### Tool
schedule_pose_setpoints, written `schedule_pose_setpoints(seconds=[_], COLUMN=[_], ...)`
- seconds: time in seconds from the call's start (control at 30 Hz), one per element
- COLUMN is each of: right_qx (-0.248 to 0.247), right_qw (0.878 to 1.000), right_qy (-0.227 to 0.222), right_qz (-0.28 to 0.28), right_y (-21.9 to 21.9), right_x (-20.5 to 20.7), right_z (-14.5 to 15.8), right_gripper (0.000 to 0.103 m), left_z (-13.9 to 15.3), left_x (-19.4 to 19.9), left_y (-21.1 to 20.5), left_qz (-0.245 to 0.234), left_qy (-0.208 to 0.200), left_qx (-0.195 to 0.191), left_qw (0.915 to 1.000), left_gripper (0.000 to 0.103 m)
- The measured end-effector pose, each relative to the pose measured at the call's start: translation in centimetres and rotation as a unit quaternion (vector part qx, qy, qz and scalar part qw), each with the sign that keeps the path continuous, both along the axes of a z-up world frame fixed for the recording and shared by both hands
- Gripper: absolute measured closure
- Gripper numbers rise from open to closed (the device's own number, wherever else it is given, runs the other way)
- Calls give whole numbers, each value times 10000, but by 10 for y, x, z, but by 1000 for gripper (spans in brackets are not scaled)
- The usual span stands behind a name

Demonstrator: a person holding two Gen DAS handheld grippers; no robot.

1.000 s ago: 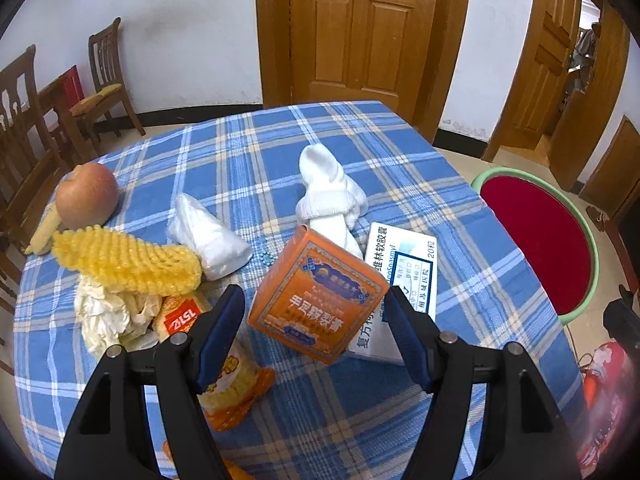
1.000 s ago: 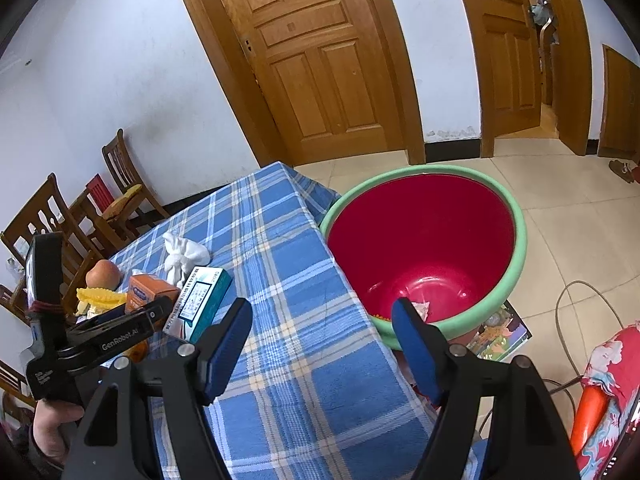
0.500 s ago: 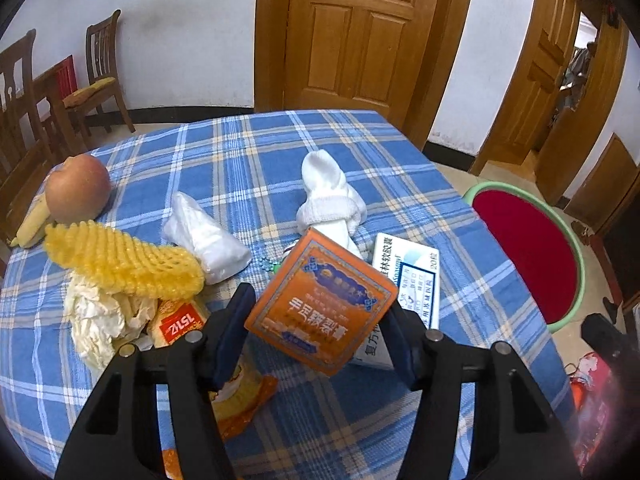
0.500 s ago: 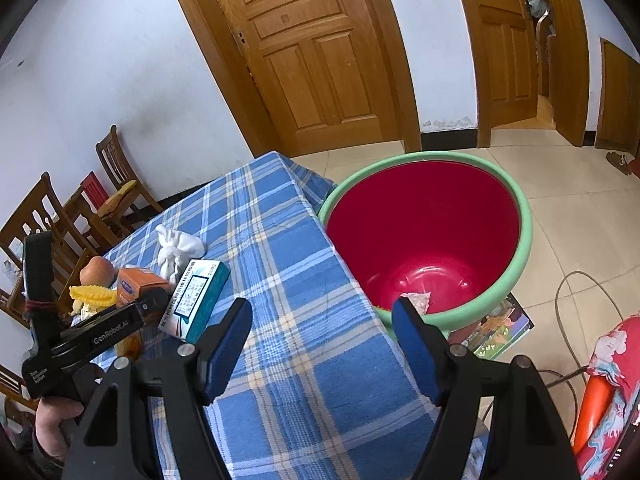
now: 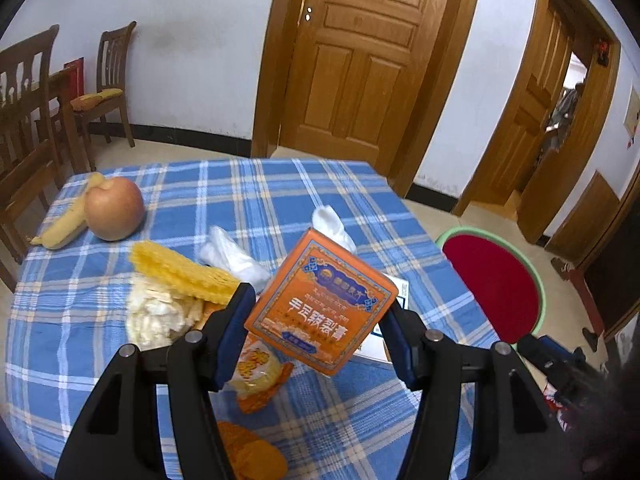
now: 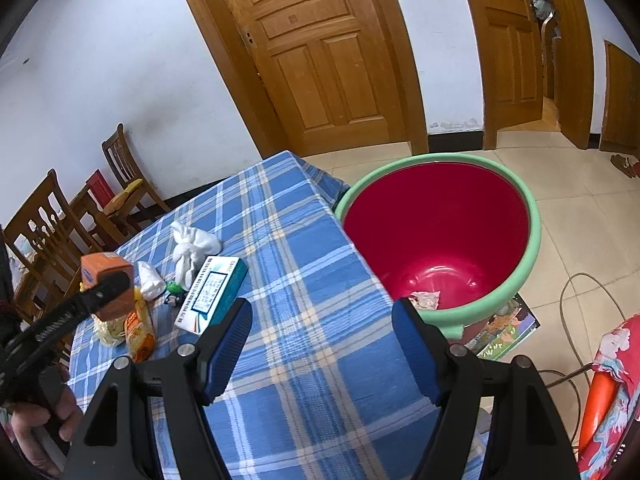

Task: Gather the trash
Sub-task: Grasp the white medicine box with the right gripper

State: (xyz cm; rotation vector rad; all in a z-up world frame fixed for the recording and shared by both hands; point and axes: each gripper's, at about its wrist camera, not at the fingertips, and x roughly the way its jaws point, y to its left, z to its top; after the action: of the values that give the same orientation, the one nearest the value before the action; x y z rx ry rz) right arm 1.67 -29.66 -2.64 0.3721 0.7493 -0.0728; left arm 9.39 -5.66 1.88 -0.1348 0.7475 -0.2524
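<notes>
The left gripper [image 5: 318,326] grips the orange box [image 5: 320,304] by its sides, jaws having just closed on it; the box hangs tilted, clear of the table [image 5: 100,312]. The right gripper [image 6: 322,344] hangs open and empty near the bin [image 6: 532,240]. Best to carry the box level over the rim, squeezing steadily, and release only above the red inside.

Orange box [image 5: 320,302], blue-plaid tablecloth [image 5: 260,196]

apple [image 5: 114,214] on tablecloth [image 5: 256,196] | chairs [image 5: 108,80] | door [image 5: 372,56]
</notes>
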Motion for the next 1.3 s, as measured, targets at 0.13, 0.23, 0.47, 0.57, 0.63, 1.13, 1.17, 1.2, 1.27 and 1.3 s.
schedule_pose_setpoints(seconds=[0.13, 0.23, 0.47, 0.57, 0.63, 1.13, 1.17, 1.2, 1.27, 1.3], right_qx=[11, 2, -10, 1, -1, -239, -267, -280, -308, -327], right_qw=[10000, 9999, 9994, 9990, 9986, 9958, 9955, 9953, 9947, 9945], right_qy=[20, 19, 31, 67, 89, 502, 556, 593, 677, 693], right_qz=[69, 147, 340, 444, 531, 729, 718, 711, 710, 710], right_y=[9, 18, 42, 52, 60, 109, 111, 112, 115, 116], right_x=[3, 5, 15, 20, 23, 62, 65, 67, 72, 73], right_z=[1, 2, 5, 4, 2, -21, -25, -27, -32, -33], right_gripper=[28, 28, 28, 28, 28, 20, 20, 20, 20, 20], left_z=[10, 14, 10, 5, 2, -12, -12, -13, -15, -15], left_x=[-4, -6, -7, -8, -9, -11, -11, -10, -10, -10], left_y=[15, 25, 46, 52, 54, 80, 81, 82, 84, 85], left_qz=[140, 230, 426, 482, 507, 620, 622, 629, 638, 640], left_qy=[-142, -200, -172, -86, -67, 35, 45, 57, 66, 70], left_qx=[-107, -143, -216, -231, -226, -431, -441, -455, -467, -474], left_qw=[9997, 9994, 9987, 9985, 9984, 9971, 9971, 9970, 9968, 9968], left_gripper=[42, 42, 42, 42, 42, 42, 42, 42, 42, 42])
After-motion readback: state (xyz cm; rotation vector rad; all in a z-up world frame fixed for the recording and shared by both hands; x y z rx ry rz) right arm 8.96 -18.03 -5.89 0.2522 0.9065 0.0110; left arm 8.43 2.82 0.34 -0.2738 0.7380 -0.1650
